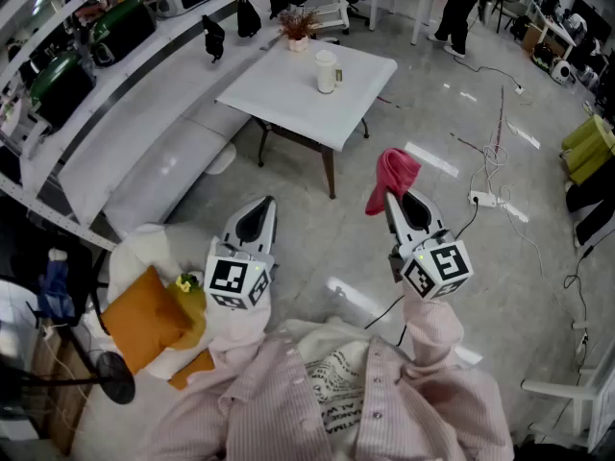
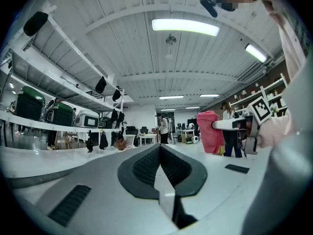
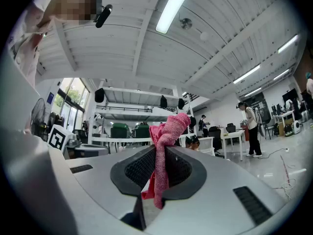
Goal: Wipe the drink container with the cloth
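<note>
Clamps a pink, nubbly knit cloth (image 3: 165, 146) between the ribbed black jaws of the right tool (image 3: 159, 156), bunched into a soft knob above, with a thin tail hanging below. Holds the left tool (image 2: 160, 153) pressed shut on nothing, jaws meeting in a narrow V. Stands well apart from the pale cylindrical drink container (image 1: 327, 71), upright on the square white bench (image 1: 274, 94).

A potted plant (image 1: 299, 29) is set at the far corner of a white table (image 1: 288, 94). An orange cushion (image 1: 142, 317) is laid on a pale seat (image 1: 130, 250). A power strip (image 1: 480, 199) is left on the floor.
</note>
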### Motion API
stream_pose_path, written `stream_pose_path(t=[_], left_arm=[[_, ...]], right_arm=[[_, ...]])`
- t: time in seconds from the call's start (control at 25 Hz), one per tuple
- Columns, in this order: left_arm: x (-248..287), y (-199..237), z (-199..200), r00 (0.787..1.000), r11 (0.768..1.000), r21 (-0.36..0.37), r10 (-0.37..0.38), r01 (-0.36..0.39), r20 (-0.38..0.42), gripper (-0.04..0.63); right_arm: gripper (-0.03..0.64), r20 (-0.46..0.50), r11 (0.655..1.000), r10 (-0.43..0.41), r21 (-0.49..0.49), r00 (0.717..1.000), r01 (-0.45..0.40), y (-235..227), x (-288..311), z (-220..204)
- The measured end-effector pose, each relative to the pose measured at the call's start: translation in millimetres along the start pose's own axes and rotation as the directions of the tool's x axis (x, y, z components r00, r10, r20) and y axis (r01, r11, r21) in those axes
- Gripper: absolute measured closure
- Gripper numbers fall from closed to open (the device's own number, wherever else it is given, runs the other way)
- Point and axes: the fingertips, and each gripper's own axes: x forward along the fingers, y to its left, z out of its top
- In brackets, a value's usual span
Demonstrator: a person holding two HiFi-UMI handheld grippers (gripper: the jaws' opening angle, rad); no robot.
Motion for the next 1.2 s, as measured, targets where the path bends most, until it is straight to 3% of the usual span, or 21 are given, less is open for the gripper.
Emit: stream_pose_path(t=[0.44,1.12,1.16,1.2], left_arm=[[30.3,3.6,-12.9,1.000,1.000,-0.018,0.001,-0.001,-0.013,0.592],[63.7,6.0,-32.0,1.000,0.998,-0.069,-0.006,0.004,-0.029,0.590],[65.8,7.5,-32.7,0.999,0.997,-0.075,-0.012,0.010,-0.030,0.570],[68.8,8.3,-33.4,0.999,0.997,-0.079,-0.020,0.017,-0.031,0.506]], right_arm=[[0.580,-0.027,1.000,-0.021,0.004,0.999,0.021,-27.4,15.5,-12.4],[0.580,-0.088,0.998,0.029,0.059,0.996,-0.024,-52.0,37.6,-47.8],[0.580,-0.092,0.998,0.030,0.064,0.995,-0.025,-52.4,39.2,-50.3],[0.580,-0.097,0.997,0.032,0.068,0.995,-0.025,-53.3,41.1,-52.8]])
